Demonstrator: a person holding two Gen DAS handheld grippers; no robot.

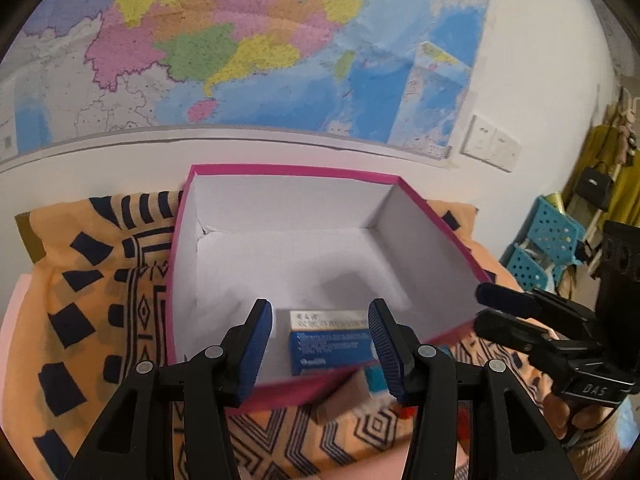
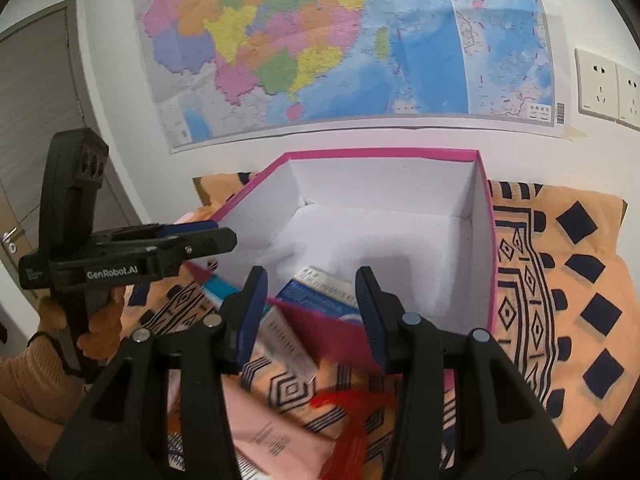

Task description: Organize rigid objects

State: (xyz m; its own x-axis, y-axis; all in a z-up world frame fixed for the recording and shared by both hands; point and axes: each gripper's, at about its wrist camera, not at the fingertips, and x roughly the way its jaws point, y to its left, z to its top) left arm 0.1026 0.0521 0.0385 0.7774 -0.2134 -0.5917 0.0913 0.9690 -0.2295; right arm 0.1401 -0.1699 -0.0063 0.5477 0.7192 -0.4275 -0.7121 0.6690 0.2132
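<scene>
A pink cardboard box (image 1: 182, 216) with a white inside stands open on the patterned cloth; it also shows in the right wrist view (image 2: 490, 216). A blue and white medicine carton (image 1: 330, 344) lies inside it near the front wall, also seen from the right (image 2: 320, 290). My left gripper (image 1: 320, 344) is open above the front wall, fingers either side of the carton without touching it. My right gripper (image 2: 312, 308) is open over the front wall. Small cartons lie in front of the box: a brown one (image 1: 344, 398), a teal one (image 1: 378, 378), a white one (image 2: 284, 344).
An orange cloth with black patterns (image 2: 568, 280) covers the table. A red tassel (image 2: 352, 420) and a pink packet (image 2: 272, 436) lie near the front. A wall map (image 1: 240, 40) hangs behind the box. Blue stools (image 1: 552, 240) stand at the right.
</scene>
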